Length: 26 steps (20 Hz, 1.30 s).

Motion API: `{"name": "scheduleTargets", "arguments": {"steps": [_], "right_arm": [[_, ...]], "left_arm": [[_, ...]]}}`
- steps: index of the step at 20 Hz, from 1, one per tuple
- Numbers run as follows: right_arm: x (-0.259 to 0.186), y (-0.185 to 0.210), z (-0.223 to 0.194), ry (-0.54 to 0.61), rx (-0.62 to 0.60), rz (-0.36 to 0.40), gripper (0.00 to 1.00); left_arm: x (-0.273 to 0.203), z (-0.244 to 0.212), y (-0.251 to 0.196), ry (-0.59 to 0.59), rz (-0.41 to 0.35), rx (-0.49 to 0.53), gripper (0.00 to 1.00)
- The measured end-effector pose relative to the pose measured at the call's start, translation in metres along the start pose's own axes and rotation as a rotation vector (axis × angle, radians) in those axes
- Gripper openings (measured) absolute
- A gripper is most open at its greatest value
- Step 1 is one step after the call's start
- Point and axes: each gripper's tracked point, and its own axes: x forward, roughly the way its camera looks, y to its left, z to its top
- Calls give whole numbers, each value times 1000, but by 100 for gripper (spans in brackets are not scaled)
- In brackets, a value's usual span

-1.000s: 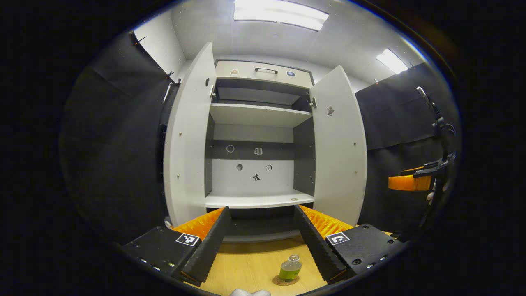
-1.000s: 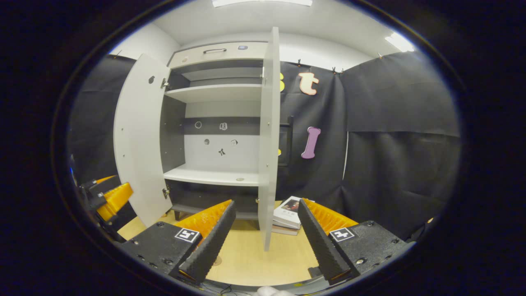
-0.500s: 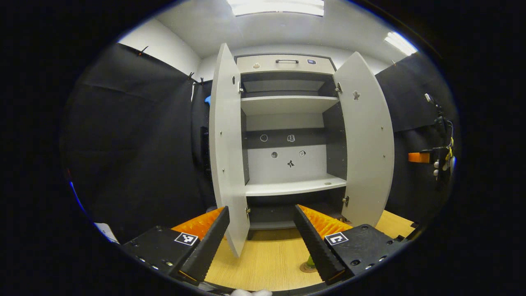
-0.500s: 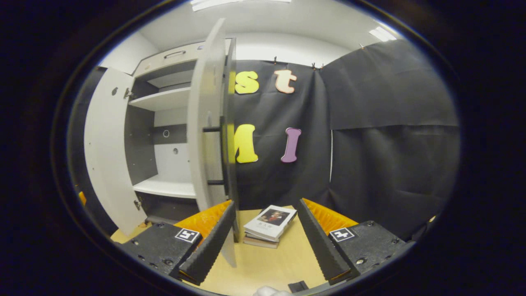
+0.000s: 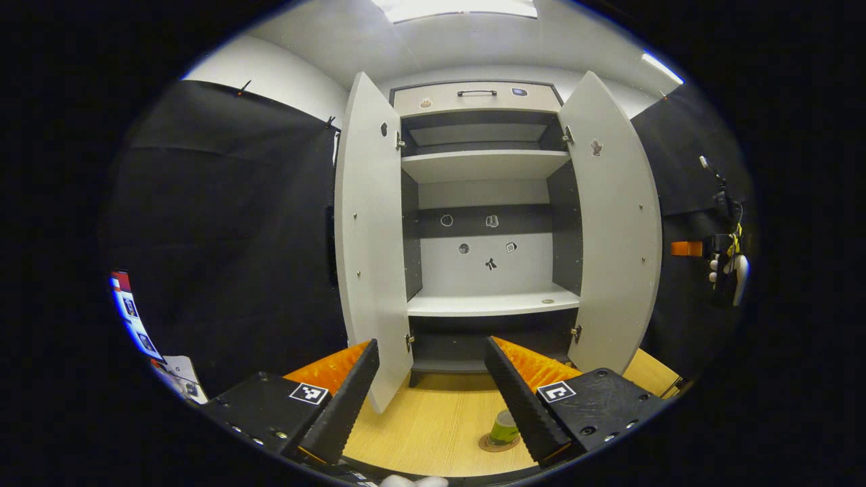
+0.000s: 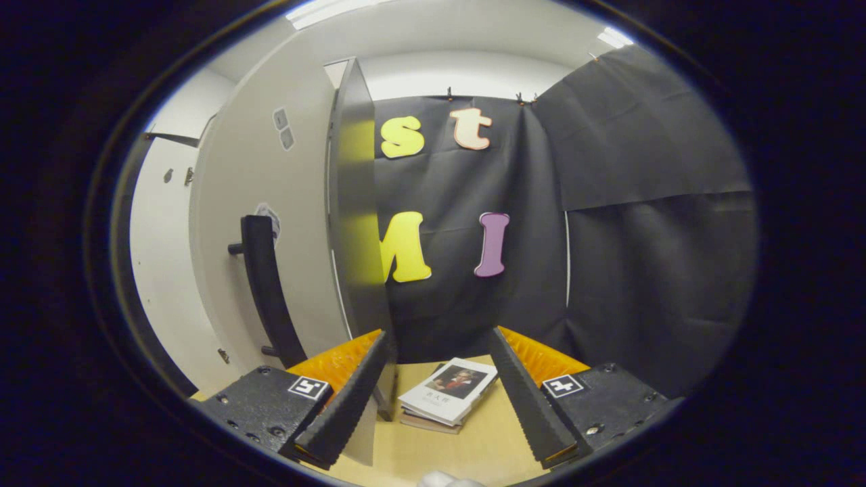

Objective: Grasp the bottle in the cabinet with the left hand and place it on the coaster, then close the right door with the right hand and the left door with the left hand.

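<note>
Bottle [image 5: 504,427] sits on the coaster [image 5: 492,444] on the wooden table [image 5: 433,433], near the left gripper [image 5: 429,396] and partly hidden behind its right finger. That gripper is spread wide, holding nothing, aimed at the cabinet [image 5: 490,223] with both doors open. Right gripper [image 6: 438,396] is also released, level, just outside the right door [image 6: 270,237], near its black handle [image 6: 265,287]. Books [image 6: 446,392] lie between its fingers.
</note>
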Motion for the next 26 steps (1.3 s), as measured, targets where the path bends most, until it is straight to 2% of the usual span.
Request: {"name": "scheduleTargets", "arguments": {"steps": [5,8,9,10,11,13,14,16,17,20,21,23,26], "right_arm": [[11,28,16,-11,-1,89,100],[3,52,22,-10,-15,126,100],[3,51,24,-23,-42,107,95],[1,49,25,-38,-70,94,96],[1,47,24,-34,-94,75,93],[-2,48,25,-31,-110,38,96],[-4,51,26,-32,-109,26,93],[-6,64,23,-23,-89,6,96],[-7,72,21,-23,-85,1,94],[-11,94,18,-30,-89,-13,96],[-12,104,17,-34,-93,-13,93],[-13,123,11,-35,-94,-17,96],[-9,154,6,-45,-104,0,94]], "left_arm": [[-3,1,-4,-5,23,5,96],[-1,-4,4,-2,29,4,96],[1,-5,8,-4,29,1,96],[2,-6,11,-7,23,-3,96],[5,-8,15,-9,18,-5,96],[10,-12,25,-4,5,-15,96],[13,-13,30,-5,-2,-21,96],[18,-15,41,-4,-13,-36,96],[21,-18,46,-3,-21,-40,96],[25,-22,63,-1,-35,-32,96],[25,-23,69,-2,-37,-32,96],[27,-26,80,-4,-41,-40,96],[28,-32,92,6,-46,-57,96]]}}
